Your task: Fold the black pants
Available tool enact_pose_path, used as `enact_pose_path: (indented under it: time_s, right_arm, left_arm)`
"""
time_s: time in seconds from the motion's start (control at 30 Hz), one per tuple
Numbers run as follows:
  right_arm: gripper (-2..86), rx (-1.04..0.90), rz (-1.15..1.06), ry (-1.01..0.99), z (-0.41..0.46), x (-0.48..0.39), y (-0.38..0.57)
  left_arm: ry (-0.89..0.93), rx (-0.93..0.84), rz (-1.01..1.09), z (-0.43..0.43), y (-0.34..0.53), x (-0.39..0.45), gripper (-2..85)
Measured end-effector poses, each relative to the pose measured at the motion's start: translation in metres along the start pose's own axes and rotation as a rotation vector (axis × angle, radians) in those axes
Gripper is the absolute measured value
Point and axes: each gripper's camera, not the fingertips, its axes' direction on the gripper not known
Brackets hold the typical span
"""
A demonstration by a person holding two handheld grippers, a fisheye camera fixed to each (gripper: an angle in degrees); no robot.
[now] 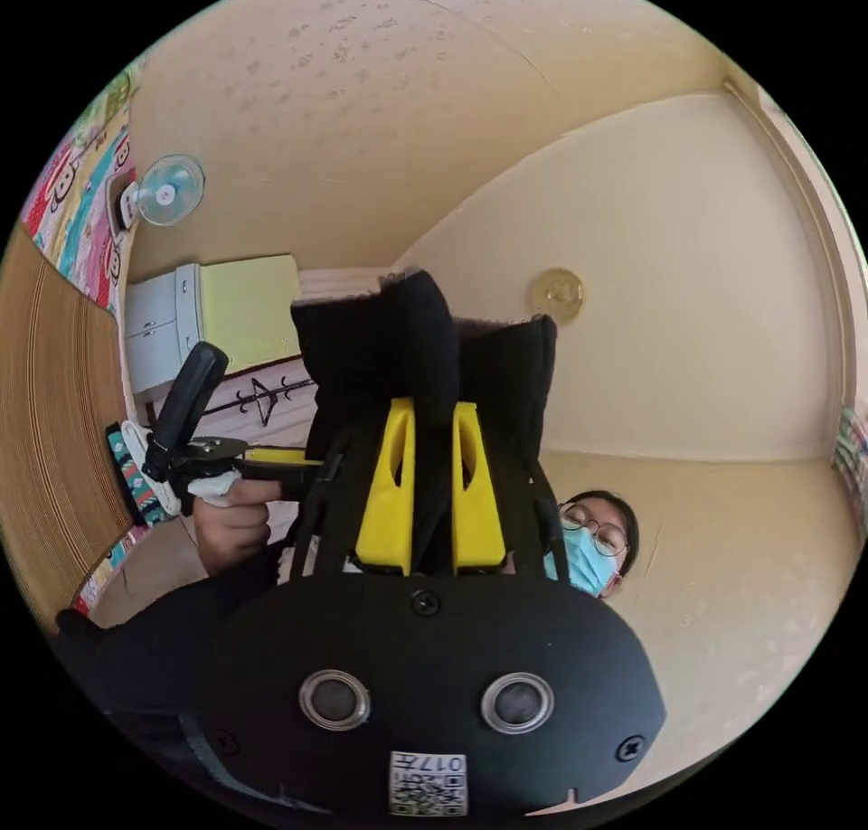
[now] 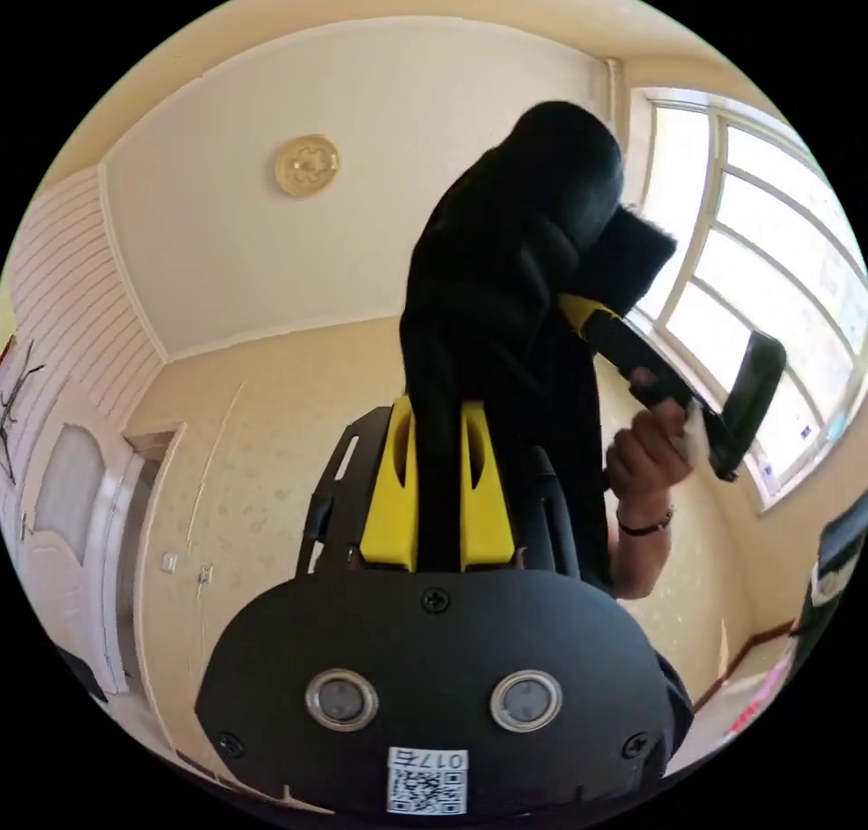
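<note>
Left gripper view shows the left tongs clenched on the black pants, and the right tongs pinch them too, high near the ceiling lamp, so the next move is probably laying them flat.

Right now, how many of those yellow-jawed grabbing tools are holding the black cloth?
2. The left gripper clamps the black pants raised toward the ceiling. The right gripper pinches another part of them, near the window.

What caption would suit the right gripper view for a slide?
Right gripper shut on black pants, raised toward the ceiling; left gripper beside a window.
</note>
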Motion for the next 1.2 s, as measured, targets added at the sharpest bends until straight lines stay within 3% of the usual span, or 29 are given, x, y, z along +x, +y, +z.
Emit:
enact_pose_path:
  time_s: [0.03,0.07,0.13,0.23,0.37,0.43,0.53,0.63,0.67,0.73,0.87,1.07,1.2]
  right_arm:
    - [7.7,0.016,-0.028,0.28,-0.002,-0.022,0.001]
    - [7.6,0.018,-0.06,0.411,0.0,-0.036,0.001]
    - [5.9,0.049,-0.161,0.952,0.02,-0.096,0.008]
    - [4.9,0.116,-0.266,1.33,0.074,-0.135,0.016]
    - [9.3,-0.119,-0.225,1.396,0.165,-0.086,0.012]
    - [19.1,-0.233,-0.221,1.443,0.211,-0.034,0.025]
    - [24.1,-0.173,-0.211,1.495,0.226,0.015,0.05]
    - [22.9,-0.068,-0.2,1.577,0.225,0.045,0.065]
    - [22.3,-0.05,-0.198,1.614,0.225,0.048,0.066]
    - [11.4,0.077,-0.236,1.802,0.225,0.035,0.062]
    - [7.5,0.208,-0.326,1.772,0.212,-0.022,0.038]
    - [7.0,0.029,-0.508,1.675,0.255,-0.101,-0.038]
    - [7.0,-0.108,-0.544,1.647,0.309,-0.141,-0.097]
  left_arm:
    - [0.008,0.018,0.078,-0.001,0.004,0.015,5.6]
    - [-0.032,0.053,0.177,-0.003,0.011,0.035,5.2]
    - [-0.125,0.071,0.329,-0.002,0.024,0.065,5.0]
    - [-0.266,0.055,0.527,0.011,0.047,0.103,4.8]
    - [-0.647,0.114,0.714,0.055,0.078,0.136,4.7]
    - [-0.764,0.104,0.776,0.077,0.086,0.136,4.6]
    - [-0.824,0.102,0.792,0.095,0.088,0.131,4.6]
    - [-0.927,0.087,0.846,0.112,0.094,0.137,4.7]
    - [-0.927,0.054,0.855,0.117,0.095,0.138,4.7]
    - [-0.899,0.019,0.859,0.119,0.095,0.14,4.7]
    - [-0.84,-0.038,0.892,0.105,0.087,0.163,4.7]
    - [-0.7,-0.149,0.984,0.089,0.068,0.229,4.5]
    - [-0.687,-0.117,1.092,0.099,0.061,0.277,4.3]
